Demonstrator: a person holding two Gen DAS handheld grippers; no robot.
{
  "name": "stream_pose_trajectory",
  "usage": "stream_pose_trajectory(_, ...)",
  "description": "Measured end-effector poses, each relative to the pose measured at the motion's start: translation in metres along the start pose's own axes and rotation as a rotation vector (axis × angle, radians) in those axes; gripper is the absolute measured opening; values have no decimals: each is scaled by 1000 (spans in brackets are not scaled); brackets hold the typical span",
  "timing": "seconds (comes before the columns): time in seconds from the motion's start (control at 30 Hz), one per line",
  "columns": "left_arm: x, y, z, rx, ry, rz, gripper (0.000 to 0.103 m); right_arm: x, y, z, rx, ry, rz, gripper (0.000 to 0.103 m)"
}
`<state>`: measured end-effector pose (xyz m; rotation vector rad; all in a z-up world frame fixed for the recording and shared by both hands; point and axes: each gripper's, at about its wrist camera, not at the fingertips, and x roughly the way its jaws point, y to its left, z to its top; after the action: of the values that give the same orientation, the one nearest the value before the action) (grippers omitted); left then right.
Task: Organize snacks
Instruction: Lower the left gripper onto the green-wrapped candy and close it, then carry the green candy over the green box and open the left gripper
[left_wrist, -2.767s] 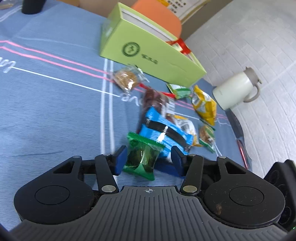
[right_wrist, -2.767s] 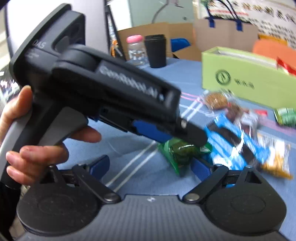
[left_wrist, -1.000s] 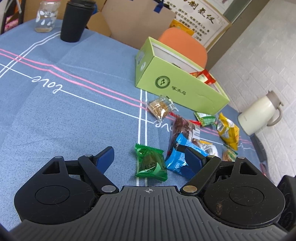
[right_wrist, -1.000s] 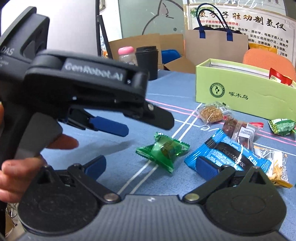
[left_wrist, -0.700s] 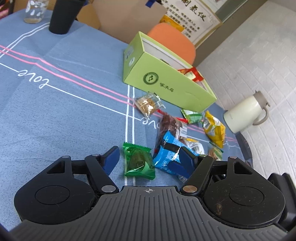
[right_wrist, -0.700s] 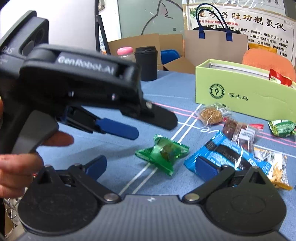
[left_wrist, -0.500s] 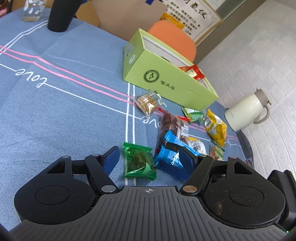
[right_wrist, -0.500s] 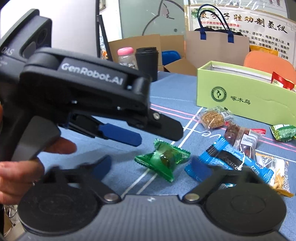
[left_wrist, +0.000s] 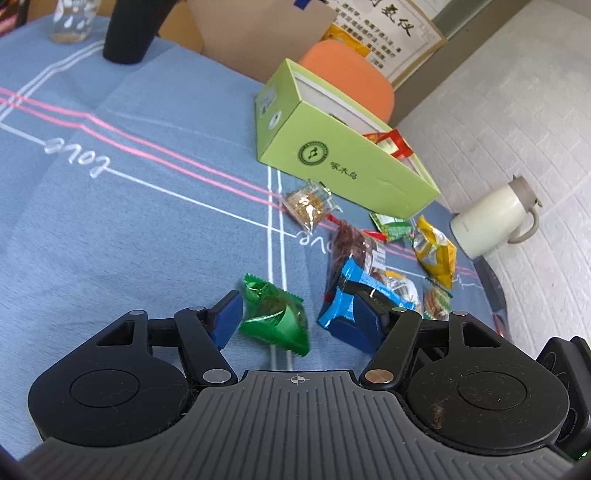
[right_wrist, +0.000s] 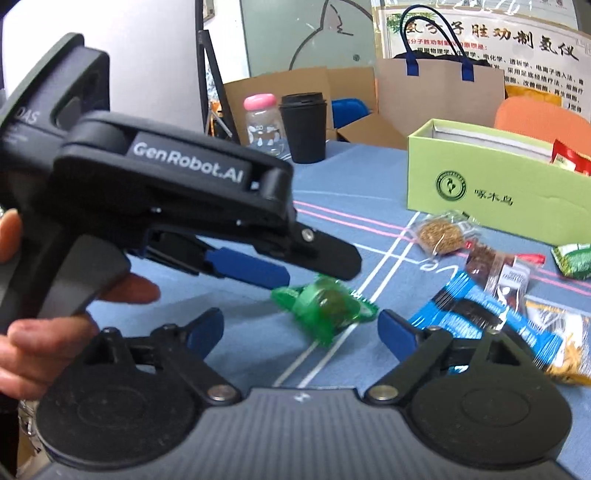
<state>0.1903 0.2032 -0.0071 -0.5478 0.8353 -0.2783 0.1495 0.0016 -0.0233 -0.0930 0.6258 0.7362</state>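
While your left gripper (left_wrist: 297, 317) is closing, the green candy (left_wrist: 275, 319) sits between its fingers: the left finger (left_wrist: 225, 317) looks to be touching the wrapper, the right one is clear of it and on the blue snack pack (left_wrist: 354, 295) instead. Your right gripper (right_wrist: 299, 332) is opening with nothing between its fingers; the candy lies on the counter (left_wrist: 129, 229) just ahead of them. Beyond both, more snacks lead up to the green box (left_wrist: 332, 155).
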Motion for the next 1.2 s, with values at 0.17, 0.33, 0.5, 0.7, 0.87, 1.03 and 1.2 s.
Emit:
stream_pose_trajectory(0.17, 2, -6, 10, 37, 4, 11, 49, 12, 0, 5, 13, 23, 15, 81)
stream_pose_trajectory(0.33, 10, -3, 7, 47, 37, 15, 45, 22, -11, 6, 67, 52, 26, 76)
stream_pose_trajectory(0.5, 21, 0, -2, 32, 72, 11, 14, 34, -10, 9, 46, 52, 29, 71)
stream_pose_trajectory(0.7, 15, 0, -11, 1, 29, 19, 6, 31, -5, 6, -54, 45, -3, 59)
stream_pose_trajectory(0.87, 14, -27, 23, 31, -23, -27, 7, 15, -19, 29, -70, -32, -37, 59)
stream_pose_trajectory(1.03, 32, -75, 89, 134, -101, -63, 7, 8, -57, 85, -125, -143, -119, 59)
stream_pose_trajectory(1.2, 70, -104, 160, 192, -145, -38, 7, 30, -109, 147, -139, -171, -161, 59)
